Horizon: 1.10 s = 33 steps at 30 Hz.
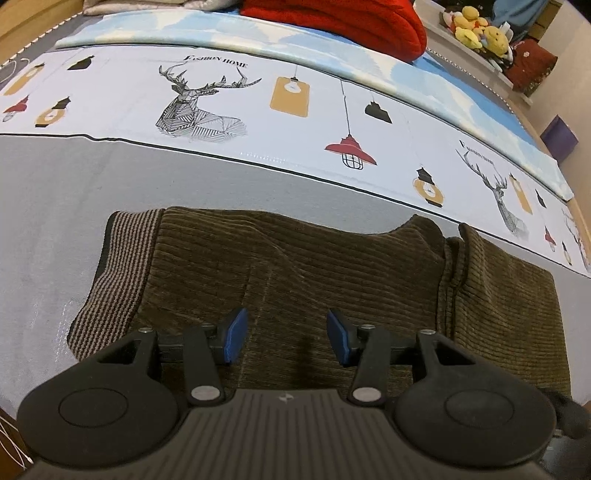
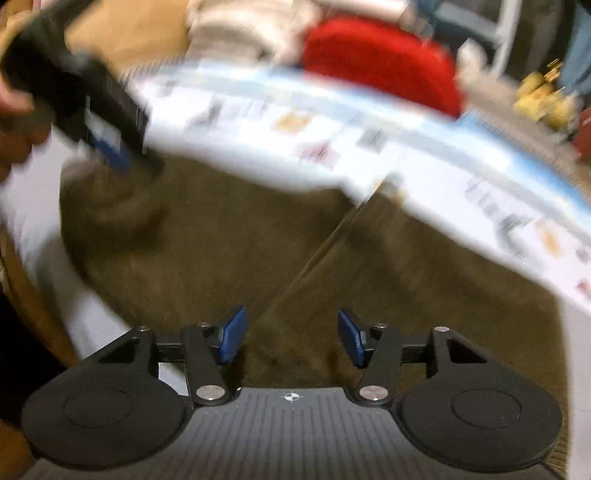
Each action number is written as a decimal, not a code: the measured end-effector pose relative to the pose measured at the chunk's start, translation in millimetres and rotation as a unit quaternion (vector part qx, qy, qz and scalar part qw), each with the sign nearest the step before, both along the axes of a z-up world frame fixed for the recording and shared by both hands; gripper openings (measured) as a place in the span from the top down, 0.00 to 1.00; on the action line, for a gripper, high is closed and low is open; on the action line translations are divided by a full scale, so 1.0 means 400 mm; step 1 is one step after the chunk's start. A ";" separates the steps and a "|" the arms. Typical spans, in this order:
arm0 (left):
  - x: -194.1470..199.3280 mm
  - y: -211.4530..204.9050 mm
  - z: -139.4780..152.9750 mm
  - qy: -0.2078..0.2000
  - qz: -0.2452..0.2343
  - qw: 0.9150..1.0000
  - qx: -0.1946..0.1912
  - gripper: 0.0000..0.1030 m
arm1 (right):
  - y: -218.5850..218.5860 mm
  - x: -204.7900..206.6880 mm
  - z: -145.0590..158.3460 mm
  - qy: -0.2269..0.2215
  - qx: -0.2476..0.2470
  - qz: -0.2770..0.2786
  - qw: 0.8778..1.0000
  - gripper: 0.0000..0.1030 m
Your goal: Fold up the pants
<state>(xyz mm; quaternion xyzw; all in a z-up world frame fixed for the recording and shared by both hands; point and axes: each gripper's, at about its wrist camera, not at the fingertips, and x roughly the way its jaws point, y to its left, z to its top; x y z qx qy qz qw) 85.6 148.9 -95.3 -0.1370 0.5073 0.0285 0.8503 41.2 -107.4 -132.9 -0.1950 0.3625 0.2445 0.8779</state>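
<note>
Left wrist view: brown corduroy pants (image 1: 295, 266) lie folded flat on the bed (image 1: 44, 206), striped waistband (image 1: 114, 273) leftward; left gripper (image 1: 284, 336) and right gripper (image 2: 291, 334) hover spread and empty, probably to pick fresh fold points.

It was a bedroom in a home; a bed (image 1: 55, 229) carried a lamp-printed sheet (image 1: 258, 122) and a red blanket (image 1: 343, 22). Yellow plush toys (image 1: 476, 31) sat on a shelf (image 1: 461, 55) beside it.

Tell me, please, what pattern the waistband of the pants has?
The waistband has fine brown-and-tan stripes, clearest in the left wrist view.
</note>
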 end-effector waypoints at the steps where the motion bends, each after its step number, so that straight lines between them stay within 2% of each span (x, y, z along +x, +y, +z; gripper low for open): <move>1: 0.001 -0.001 -0.001 0.001 -0.001 1.000 0.001 0.48 | 0.005 0.017 -0.016 0.031 0.000 0.007 0.999 0.47; 2: 0.001 -0.002 -0.002 0.002 -0.001 1.000 0.000 0.48 | 0.010 0.026 -0.026 0.041 0.003 0.008 0.999 0.47; 3: 0.001 -0.001 -0.002 0.001 -0.001 1.000 -0.001 0.48 | 0.018 0.028 -0.023 0.038 0.002 0.006 0.999 0.60; 4: 0.001 -0.001 -0.002 0.001 0.000 1.000 -0.001 0.48 | 0.020 0.031 -0.021 0.035 0.001 0.003 0.999 0.81; 6: 0.001 0.001 -0.001 0.001 0.000 1.000 -0.002 0.48 | 0.023 0.020 0.006 0.021 0.009 0.013 1.000 0.87; 9: 0.007 -0.007 0.001 -0.001 -0.004 1.000 0.000 0.48 | 0.029 -0.058 0.051 -0.032 0.006 0.076 0.997 0.87; 10: 0.010 -0.012 0.000 0.000 -0.006 1.000 0.001 0.48 | 0.025 -0.069 0.042 -0.029 0.006 0.090 0.995 0.87; 12: 0.018 -0.027 0.000 0.001 -0.009 1.000 0.001 0.48 | 0.009 -0.050 -0.003 0.029 -0.023 0.102 0.994 0.84; 13: 0.020 -0.035 0.000 0.001 -0.012 1.000 -0.001 0.48 | -0.001 -0.057 -0.003 0.015 -0.029 0.112 0.993 0.84; 15: 0.026 -0.061 -0.001 0.003 -0.026 1.000 -0.002 0.48 | -0.016 -0.061 0.038 0.020 -0.021 0.106 0.994 0.81; 17: 0.036 -0.092 -0.002 0.003 -0.049 0.999 -0.002 0.48 | -0.050 -0.059 0.098 0.020 0.017 0.094 0.995 0.74; 19: 0.043 -0.122 -0.002 0.001 -0.069 0.998 -0.010 0.48 | -0.106 -0.069 0.161 -0.005 0.052 0.080 0.995 0.54; 21: 0.046 -0.163 -0.002 -0.005 -0.102 0.994 -0.025 0.48 | -0.184 -0.065 0.206 -0.022 0.074 0.045 0.996 0.53; 23: 0.047 -0.217 0.000 -0.012 -0.151 0.987 -0.045 0.48 | -0.278 -0.046 0.220 -0.029 0.077 -0.006 0.997 0.53; 25: 0.039 -0.282 -0.001 -0.017 -0.206 0.977 -0.052 0.48 | -0.368 -0.019 0.191 -0.026 0.043 -0.075 0.996 0.54; 27: 0.020 -0.352 -0.006 -0.026 -0.266 0.963 -0.039 0.48 | -0.441 0.021 0.114 0.030 -0.026 -0.160 0.986 0.57; 28: 0.006 -0.388 -0.015 -0.027 -0.293 0.955 -0.030 0.48 | -0.478 0.029 0.072 0.063 -0.041 -0.183 0.980 0.58; 29: -0.003 -0.419 -0.028 -0.022 -0.314 0.949 -0.021 0.48 | -0.502 0.027 0.058 0.070 -0.027 -0.194 0.978 0.57; 31: -0.022 -0.471 -0.081 0.020 -0.353 0.936 0.003 0.52 | -0.512 0.026 0.078 0.063 0.002 -0.201 0.978 0.58; 32: -0.031 -0.493 -0.114 0.047 -0.366 0.929 0.025 0.52 | -0.510 0.021 0.088 0.052 0.009 -0.196 0.979 0.58; 33: -0.042 -0.505 -0.135 0.051 -0.372 0.926 0.039 0.50 | -0.507 0.012 0.095 0.034 0.021 -0.188 0.981 0.58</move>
